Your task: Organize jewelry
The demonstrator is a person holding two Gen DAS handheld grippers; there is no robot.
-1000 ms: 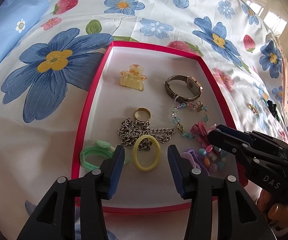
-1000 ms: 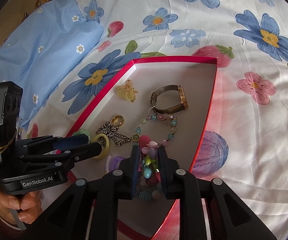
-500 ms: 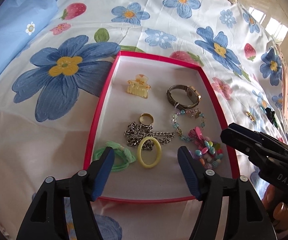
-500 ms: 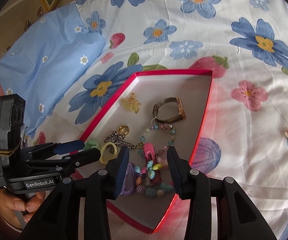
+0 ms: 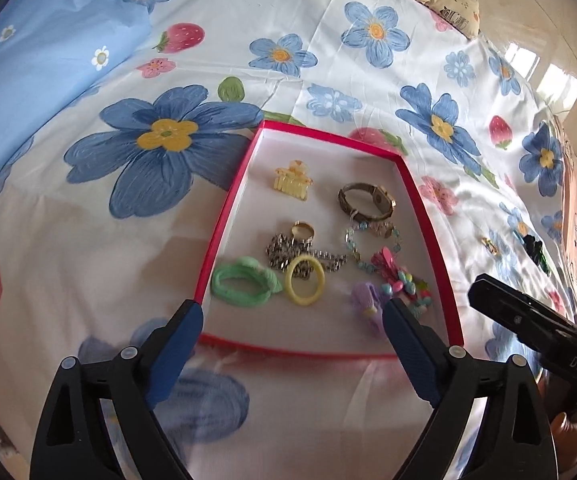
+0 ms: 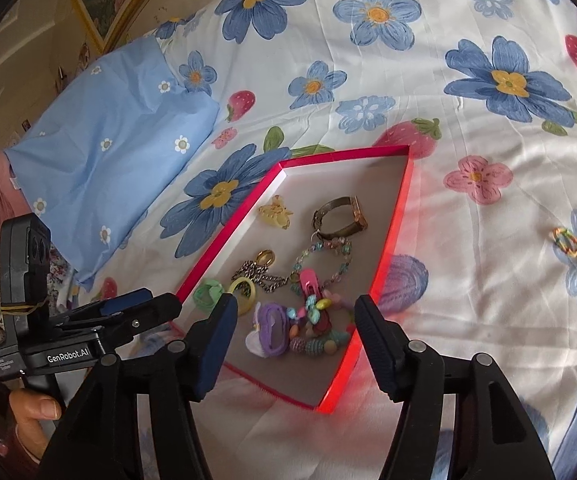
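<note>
Claw (image 6: 292,320) withdrawn above bracelet (image 6: 316,336) (released)

Jewelry in red-rimmed tray (image 6: 398,216); floral bedsheet (image 6: 468,128)

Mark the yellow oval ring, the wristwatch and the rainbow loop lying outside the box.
yellow oval ring (image 5: 305,280), left wrist view, on its band, upper left.
wristwatch (image 6: 338,218), right wrist view, on its strap.
rainbow loop (image 6: 565,241), right wrist view, on its band, on the bedsheet.

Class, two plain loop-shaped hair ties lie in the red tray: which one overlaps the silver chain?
The yellow ring; the green tie lies beside it, clear of the chain.
</note>
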